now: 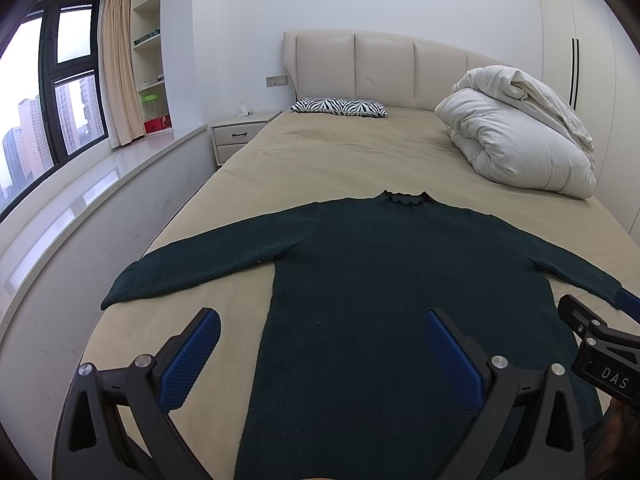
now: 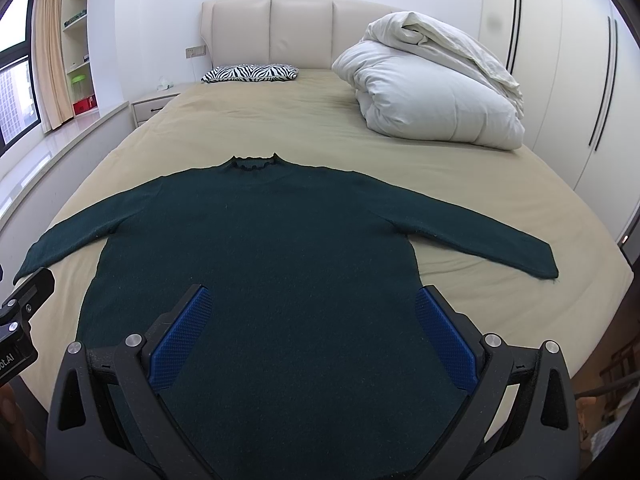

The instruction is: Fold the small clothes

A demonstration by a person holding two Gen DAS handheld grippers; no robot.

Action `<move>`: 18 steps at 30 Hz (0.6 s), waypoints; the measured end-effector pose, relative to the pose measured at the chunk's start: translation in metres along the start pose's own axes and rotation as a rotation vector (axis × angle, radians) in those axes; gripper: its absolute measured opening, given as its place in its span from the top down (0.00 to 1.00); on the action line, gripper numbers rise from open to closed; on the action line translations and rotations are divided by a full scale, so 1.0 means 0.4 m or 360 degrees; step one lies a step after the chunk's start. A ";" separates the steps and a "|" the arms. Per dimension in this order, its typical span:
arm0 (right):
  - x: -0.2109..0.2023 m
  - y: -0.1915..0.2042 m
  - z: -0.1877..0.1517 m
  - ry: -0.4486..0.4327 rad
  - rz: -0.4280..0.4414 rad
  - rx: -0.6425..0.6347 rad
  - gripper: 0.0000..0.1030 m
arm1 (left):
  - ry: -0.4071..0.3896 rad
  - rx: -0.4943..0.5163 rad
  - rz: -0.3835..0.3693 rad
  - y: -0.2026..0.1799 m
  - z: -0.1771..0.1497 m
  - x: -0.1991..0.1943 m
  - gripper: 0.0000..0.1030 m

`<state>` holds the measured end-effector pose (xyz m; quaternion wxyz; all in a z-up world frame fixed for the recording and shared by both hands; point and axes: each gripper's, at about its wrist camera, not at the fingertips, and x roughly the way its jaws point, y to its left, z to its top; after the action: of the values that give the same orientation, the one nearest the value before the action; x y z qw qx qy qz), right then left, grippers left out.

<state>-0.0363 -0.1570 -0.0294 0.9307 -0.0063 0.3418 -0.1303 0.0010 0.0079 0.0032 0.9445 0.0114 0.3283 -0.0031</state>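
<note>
The left gripper (image 1: pixel 322 330) has its jaws spread wide and released, grasping nothing, hovering above the left lower edge of the one dark green sweater (image 1: pixel 380 280). The right gripper (image 2: pixel 314 308) is likewise wide apart and empty, poised over the sweater's (image 2: pixel 260 240) lower body. Both point forward toward the headboard (image 1: pixel 384 68). The sweater lies flat on the bed (image 1: pixel 340 160), both sleeves spread, ahead of and beneath both jaws. Farther ahead lie one zebra pillow (image 1: pixel 340 106) and one white duvet (image 1: pixel 516 132).

Both wrist views low over bed foot (image 1: pixel 320 152), facing headboard (image 2: pixel 272 32); share sweater (image 1: pixel 380 280), duvet (image 2: pixel 432 92).
</note>
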 end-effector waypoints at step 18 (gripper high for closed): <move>0.043 -0.003 -0.029 0.0061 0.0016 -0.0001 0.00 | 0.0086 -0.0021 -0.0039 -0.012 -0.035 0.038 0.00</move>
<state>-0.0312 -0.1617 -0.0490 0.9246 -0.0026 0.3596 -0.1257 0.0042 0.0036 -0.0171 0.9352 0.0013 0.3538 -0.0123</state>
